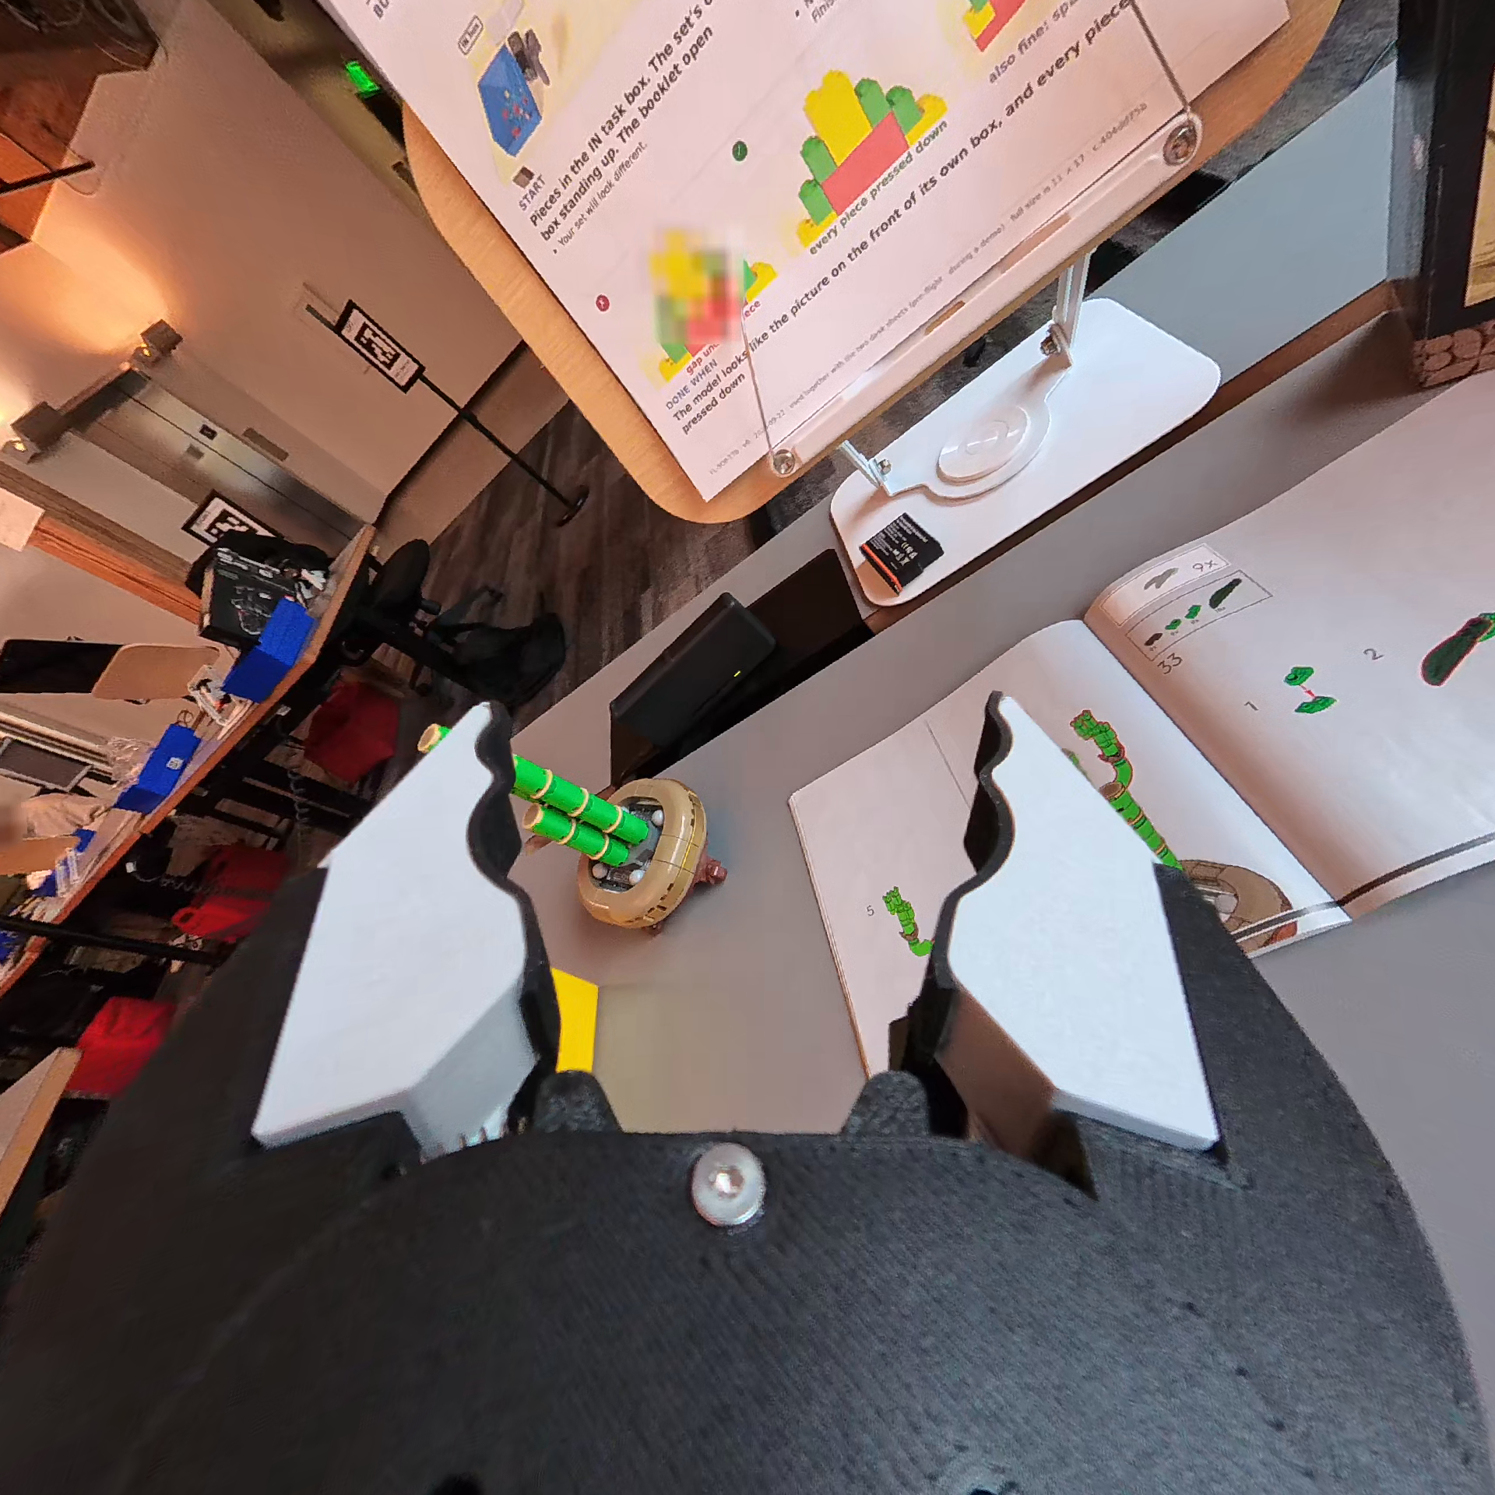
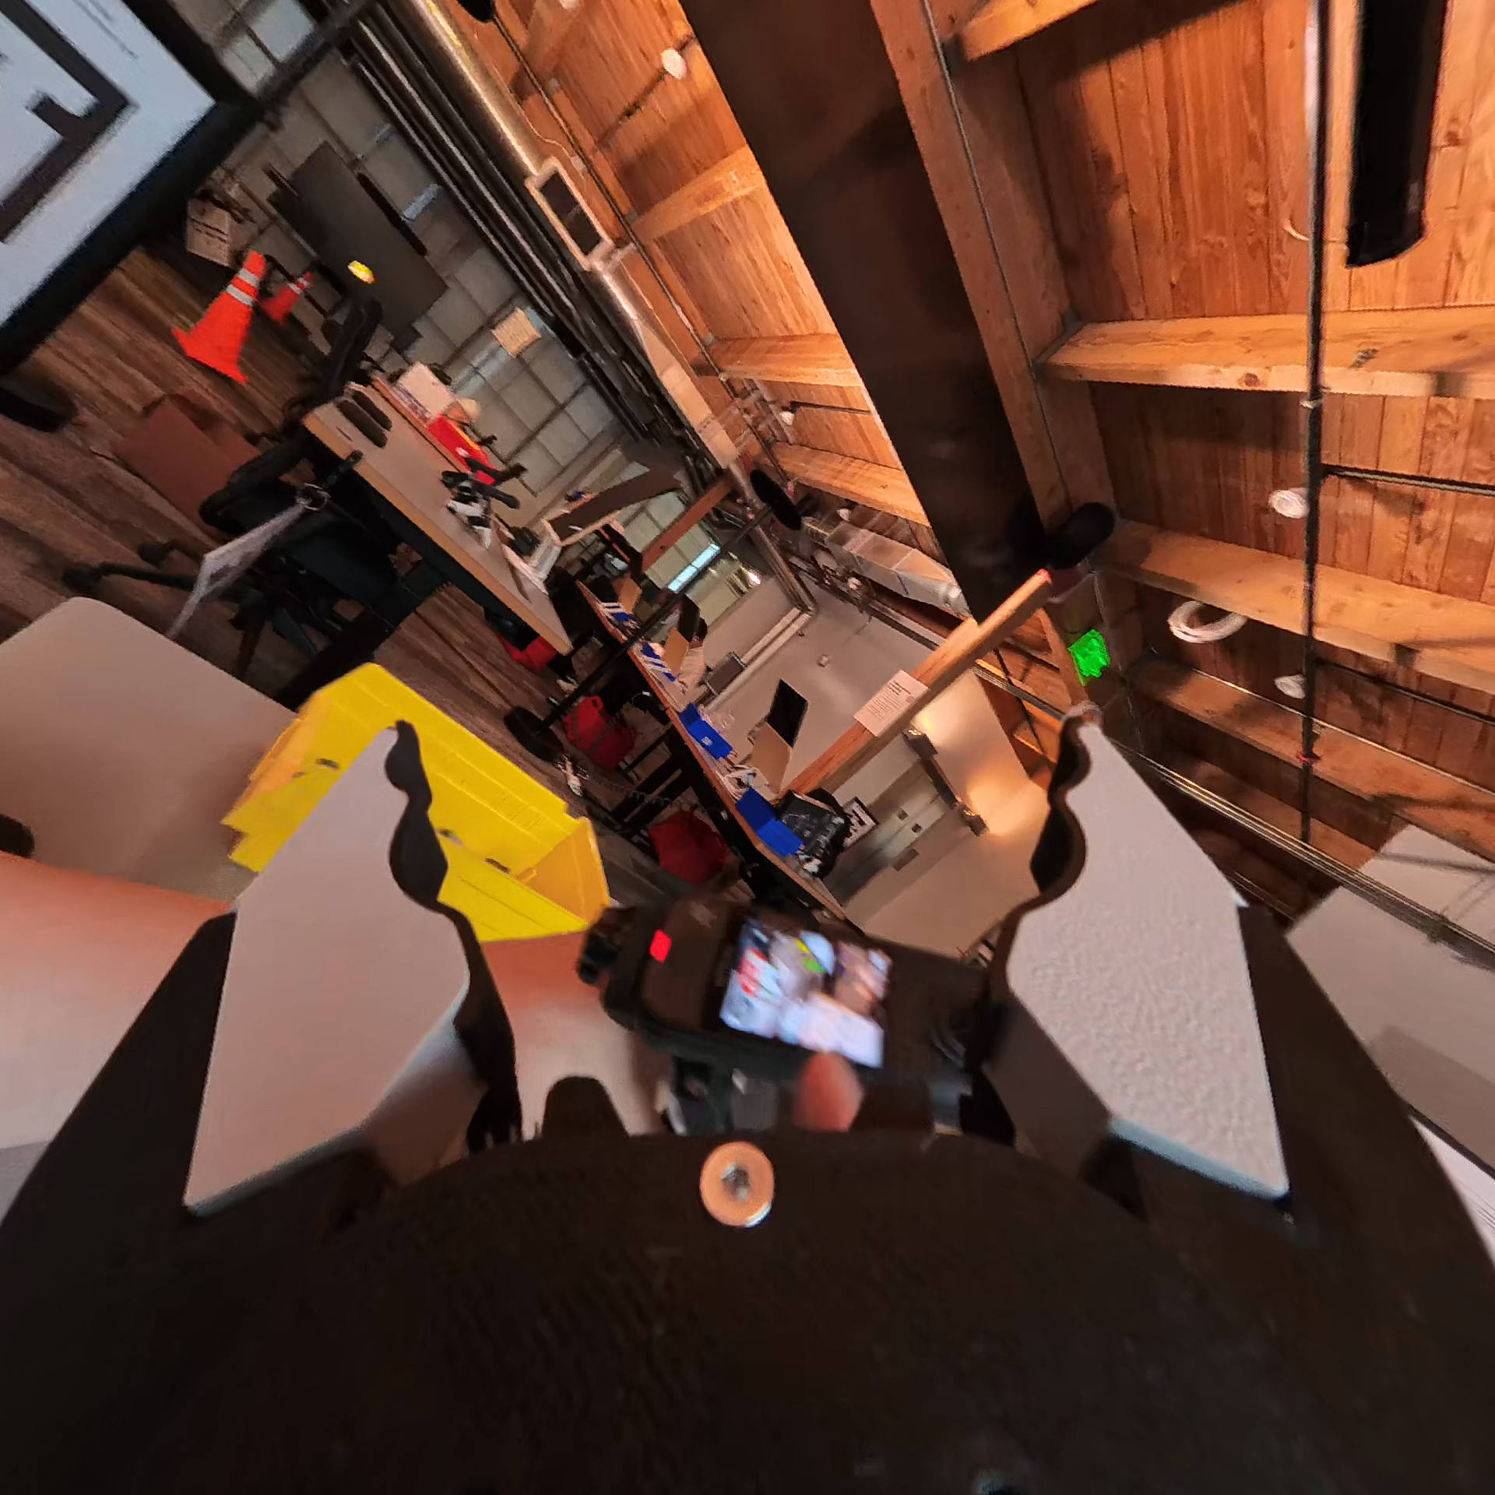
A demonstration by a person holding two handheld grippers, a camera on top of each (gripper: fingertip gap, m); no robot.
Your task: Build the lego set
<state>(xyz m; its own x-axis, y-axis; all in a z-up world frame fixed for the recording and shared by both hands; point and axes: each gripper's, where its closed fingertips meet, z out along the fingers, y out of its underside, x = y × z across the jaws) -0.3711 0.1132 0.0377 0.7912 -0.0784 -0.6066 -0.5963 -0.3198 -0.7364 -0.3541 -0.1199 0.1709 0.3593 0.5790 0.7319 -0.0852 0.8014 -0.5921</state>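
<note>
The left gripper [image 1: 740, 732] is spread wide and empty above the grey worktop [image 1: 744, 1003]. Between its fingers the model [image 1: 631, 841], a tan pot with green stalks, stands on the worktop. To the right lies the open booklet [image 1: 1149, 777]. The right gripper [image 2: 736, 756] is also spread and empty, tilted up toward the ceiling, with a yellow bin [image 2: 501, 817] at left.

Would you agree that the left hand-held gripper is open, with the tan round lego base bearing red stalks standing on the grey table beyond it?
Not quite: the stalks are green, not red, as the left wrist view shows. The left hand-held gripper is open, and the tan round lego base stands on the grey table beyond it.
</note>
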